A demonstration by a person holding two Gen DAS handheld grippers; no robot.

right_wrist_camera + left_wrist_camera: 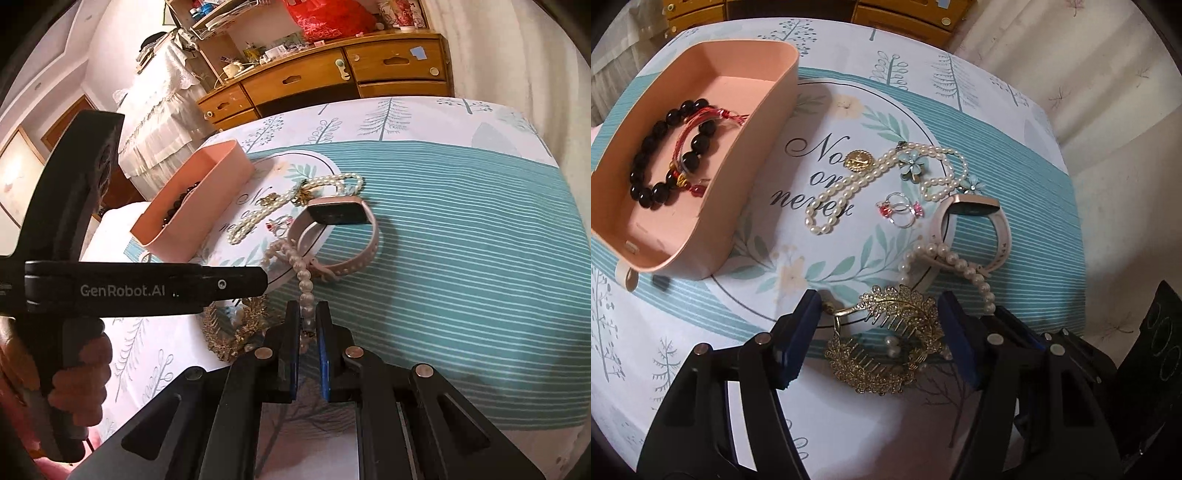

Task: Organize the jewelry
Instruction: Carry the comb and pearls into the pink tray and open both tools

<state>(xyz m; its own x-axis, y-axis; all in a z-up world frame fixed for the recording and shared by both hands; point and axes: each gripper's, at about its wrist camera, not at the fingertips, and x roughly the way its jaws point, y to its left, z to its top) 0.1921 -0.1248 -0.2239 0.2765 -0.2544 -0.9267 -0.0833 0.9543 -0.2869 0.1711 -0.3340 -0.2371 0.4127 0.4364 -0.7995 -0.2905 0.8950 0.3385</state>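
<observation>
My left gripper (879, 314) is open, its blue pads on either side of a gold leaf hair comb (886, 343) lying on the table. My right gripper (307, 317) is shut on a pearl bracelet (301, 273), also seen in the left wrist view (964, 269). A pink tray (701, 155) at the left holds a black bead bracelet (657, 162) and a red string bracelet (701, 122). On the cloth lie a pearl necklace with blue flowers (886, 173), a gold coin pendant (857, 161), rings with pink stones (900, 212) and a pink smartwatch (979, 221).
The table carries a patterned cloth (461, 240) with teal stripes. A wooden dresser (332, 77) stands behind the table. The left gripper's body (140, 286) crosses the left of the right wrist view, partly hiding the comb (236, 328).
</observation>
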